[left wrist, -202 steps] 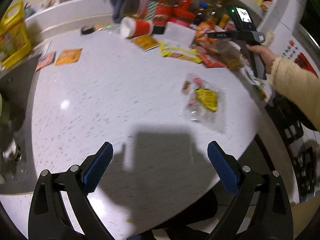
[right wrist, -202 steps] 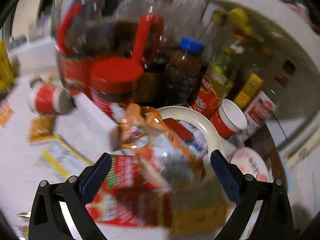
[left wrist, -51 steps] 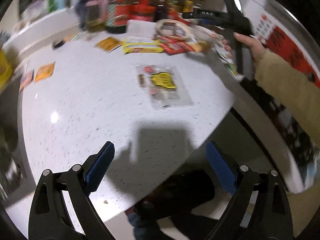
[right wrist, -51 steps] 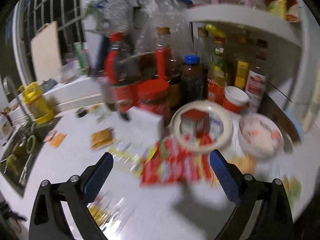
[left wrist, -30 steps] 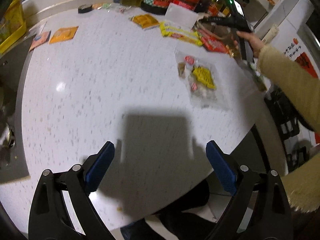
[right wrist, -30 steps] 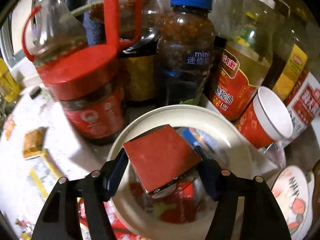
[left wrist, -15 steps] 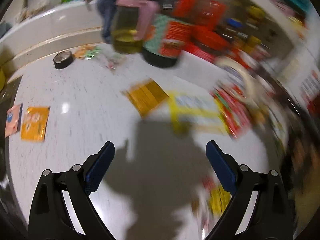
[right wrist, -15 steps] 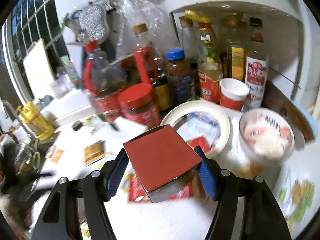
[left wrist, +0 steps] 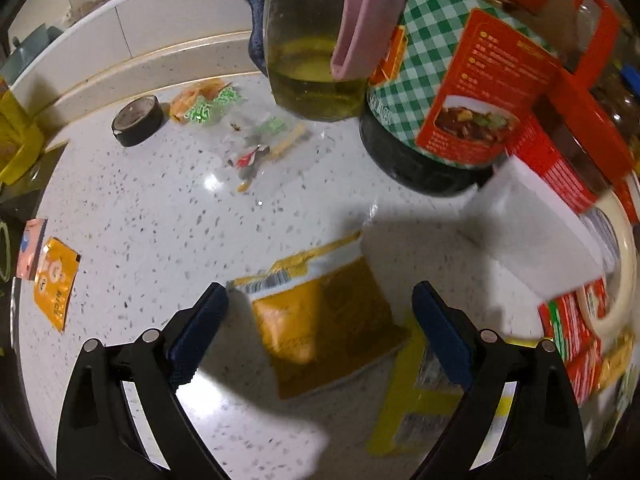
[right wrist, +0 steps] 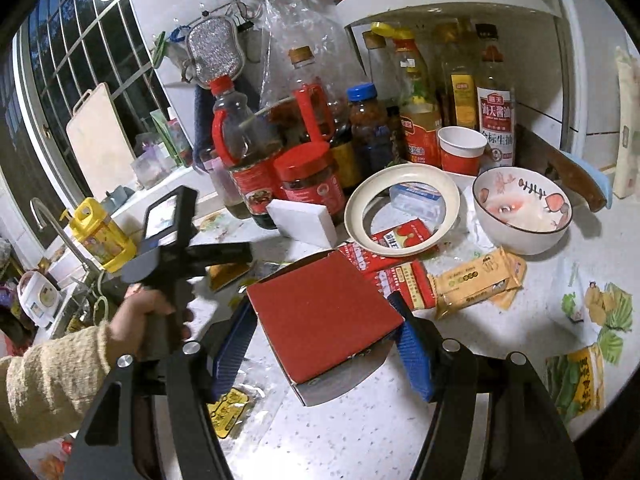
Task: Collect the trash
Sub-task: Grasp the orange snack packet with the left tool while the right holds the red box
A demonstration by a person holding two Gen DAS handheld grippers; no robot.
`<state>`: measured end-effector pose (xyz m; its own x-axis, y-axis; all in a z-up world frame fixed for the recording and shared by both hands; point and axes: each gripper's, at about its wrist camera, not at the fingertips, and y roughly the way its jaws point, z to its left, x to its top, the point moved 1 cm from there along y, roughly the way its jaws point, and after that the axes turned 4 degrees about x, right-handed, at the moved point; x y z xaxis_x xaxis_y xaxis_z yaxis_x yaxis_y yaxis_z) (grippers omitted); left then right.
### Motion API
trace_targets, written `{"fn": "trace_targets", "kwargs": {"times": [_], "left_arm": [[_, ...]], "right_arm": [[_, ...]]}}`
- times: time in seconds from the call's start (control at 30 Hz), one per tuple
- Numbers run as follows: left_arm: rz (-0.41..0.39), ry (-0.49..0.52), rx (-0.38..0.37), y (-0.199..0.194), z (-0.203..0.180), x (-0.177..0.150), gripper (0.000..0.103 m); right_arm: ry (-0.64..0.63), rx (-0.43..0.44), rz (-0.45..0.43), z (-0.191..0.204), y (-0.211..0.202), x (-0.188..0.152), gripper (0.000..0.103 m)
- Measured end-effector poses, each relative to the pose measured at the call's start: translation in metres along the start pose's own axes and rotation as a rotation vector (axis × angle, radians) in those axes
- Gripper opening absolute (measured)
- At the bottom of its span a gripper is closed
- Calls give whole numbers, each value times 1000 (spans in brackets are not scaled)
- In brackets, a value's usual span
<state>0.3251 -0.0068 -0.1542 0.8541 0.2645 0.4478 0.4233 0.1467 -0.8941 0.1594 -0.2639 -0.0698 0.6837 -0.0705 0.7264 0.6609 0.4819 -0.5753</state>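
Note:
My right gripper (right wrist: 326, 344) is shut on a red cardboard box (right wrist: 320, 316) and holds it above the white counter (right wrist: 360, 432). My left gripper (left wrist: 318, 334) is open and low over a yellow-brown wrapper (left wrist: 324, 320) that lies flat between its fingers. The left gripper's body also shows in the right wrist view (right wrist: 176, 236), held in a hand. More trash lies around: a yellow packet (left wrist: 432, 392), an orange sachet (left wrist: 54, 280), a clear bag of scraps (left wrist: 252, 136), red packets (right wrist: 392, 264) and a tan wrapper (right wrist: 480, 276).
Sauce and oil bottles (right wrist: 280, 152) crowd the counter's back. A white sponge block (left wrist: 532, 228), a cream plate (right wrist: 400, 208), a bowl (right wrist: 520, 208) and a red paper cup (right wrist: 460, 152) stand nearby. A black tape roll (left wrist: 138, 120) lies near the wall. A sink tap (right wrist: 60, 224) is at left.
My right gripper closed on the red box in the plate and lifted it back over the counter. My left gripper swung forward and down over the yellow-brown wrapper, staying open.

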Motion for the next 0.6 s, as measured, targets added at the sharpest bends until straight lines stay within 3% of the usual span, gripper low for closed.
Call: {"fn": "trace_targets", "kwargs": {"times": [0.07,0.1,0.17,0.4,0.5,0.6], "left_arm": [[-13,2,37,0,-4,1,79],[-34,16,57,-3,-7,1,65],[-49,31,52,-7,-9,-2,49],[-110,45,53,-31,2,-13,47],[-154,69,-6,-58,17,-20,47],[-200,118,-136,-99,32,-38,47]], "right_arm": [[3,4,-7,1,-4,-1,66],[4,7,-9,1,-5,-1,66],[6,11,-12,3,-9,-1,66],[-2,27,-19,13,-13,0,66],[-9,29,-23,19,-14,1,66],[-12,38,-28,30,-17,-1,66]]}}
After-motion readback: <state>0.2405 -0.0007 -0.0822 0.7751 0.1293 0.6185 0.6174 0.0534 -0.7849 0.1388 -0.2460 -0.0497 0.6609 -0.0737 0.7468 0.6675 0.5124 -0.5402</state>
